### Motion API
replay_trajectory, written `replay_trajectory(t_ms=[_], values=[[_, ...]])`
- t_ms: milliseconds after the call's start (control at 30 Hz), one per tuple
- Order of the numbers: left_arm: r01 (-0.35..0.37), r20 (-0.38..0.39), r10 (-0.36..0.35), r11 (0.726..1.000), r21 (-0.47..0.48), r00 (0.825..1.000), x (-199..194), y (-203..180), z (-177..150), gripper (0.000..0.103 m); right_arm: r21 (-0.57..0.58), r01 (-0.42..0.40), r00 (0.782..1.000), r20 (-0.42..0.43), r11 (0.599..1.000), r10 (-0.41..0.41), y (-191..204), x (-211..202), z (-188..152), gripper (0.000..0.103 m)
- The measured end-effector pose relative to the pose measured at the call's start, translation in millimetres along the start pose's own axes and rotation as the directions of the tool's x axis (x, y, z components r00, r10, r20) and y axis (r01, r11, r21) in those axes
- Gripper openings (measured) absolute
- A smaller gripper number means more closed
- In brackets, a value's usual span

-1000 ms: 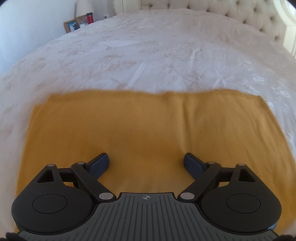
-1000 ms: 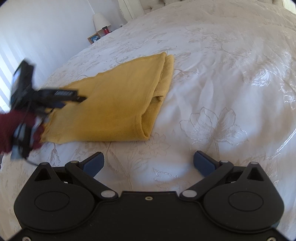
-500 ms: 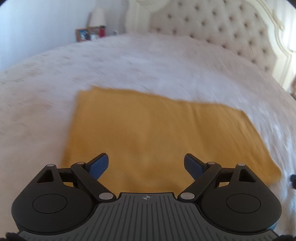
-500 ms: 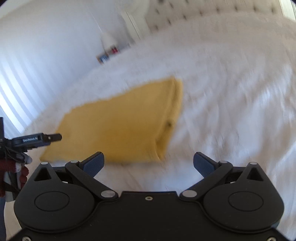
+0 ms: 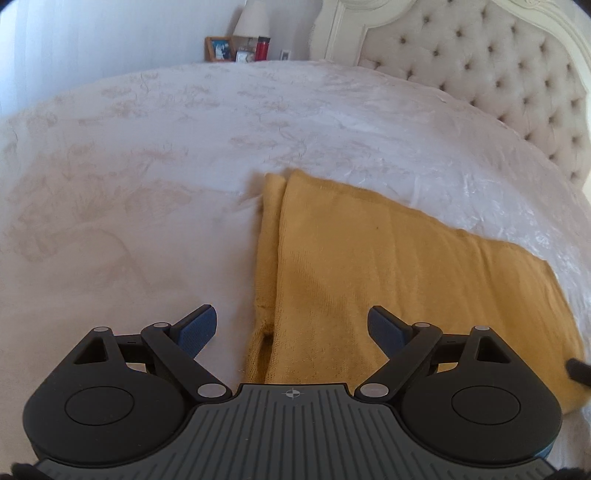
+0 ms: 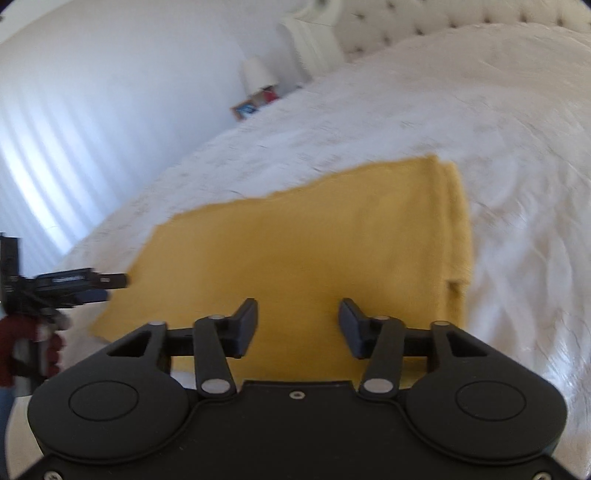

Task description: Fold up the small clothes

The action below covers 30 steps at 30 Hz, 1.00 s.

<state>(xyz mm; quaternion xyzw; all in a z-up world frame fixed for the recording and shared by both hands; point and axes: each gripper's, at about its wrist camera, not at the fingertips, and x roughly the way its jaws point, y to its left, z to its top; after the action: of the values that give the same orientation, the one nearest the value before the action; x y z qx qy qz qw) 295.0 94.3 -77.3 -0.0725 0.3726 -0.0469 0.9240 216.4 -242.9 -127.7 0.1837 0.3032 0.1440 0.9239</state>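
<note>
A mustard yellow knit garment [image 5: 388, 266] lies folded flat on the white bedspread [image 5: 147, 166]; its layered folded edge runs down the left side. My left gripper [image 5: 291, 328] is open and empty, low over the garment's near left corner. In the right wrist view the garment [image 6: 314, 240] fills the middle, its folded edge at the right. My right gripper [image 6: 297, 325] is partly open and empty, just above the garment's near edge. The left gripper [image 6: 74, 284] shows at the garment's left end.
A tufted headboard [image 5: 498, 74] stands at the right back. A nightstand with a lamp [image 5: 253, 22], picture frame [image 5: 219, 48] and red bottle [image 5: 262, 48] stands beyond the bed. White wall on the left.
My left gripper has swung to the garment's left folded edge. My right gripper has moved in over the garment's near edge and its jaws have narrowed. The garment has not moved.
</note>
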Motion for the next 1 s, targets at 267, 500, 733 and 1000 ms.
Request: replay_trajectory(t_ms=[267,500,733,1000], values=[[0.044,-0.025,-0.045,0.998,-0.041,0.999,21,10,0,0.090,-0.027,0.000,0.998,0.065,1.000,0.001,-7,0,-23,0.049],[0.082,-0.045,-0.084,0.996,-0.025,0.996,30,6,7,0.073,-0.054,-0.012,0.998,0.062,0.998,0.016,-4,1,-24,0.057],[0.137,-0.052,-0.141,0.988,-0.065,0.989,25,-3,19,0.015,-0.023,-0.037,0.997,0.066,0.999,0.039,-8,2,-25,0.057],[0.200,0.013,-0.201,0.978,0.054,0.980,-23,-65,52,0.015,0.036,-0.081,0.995,0.055,0.996,0.079,-16,-2,-16,0.058]])
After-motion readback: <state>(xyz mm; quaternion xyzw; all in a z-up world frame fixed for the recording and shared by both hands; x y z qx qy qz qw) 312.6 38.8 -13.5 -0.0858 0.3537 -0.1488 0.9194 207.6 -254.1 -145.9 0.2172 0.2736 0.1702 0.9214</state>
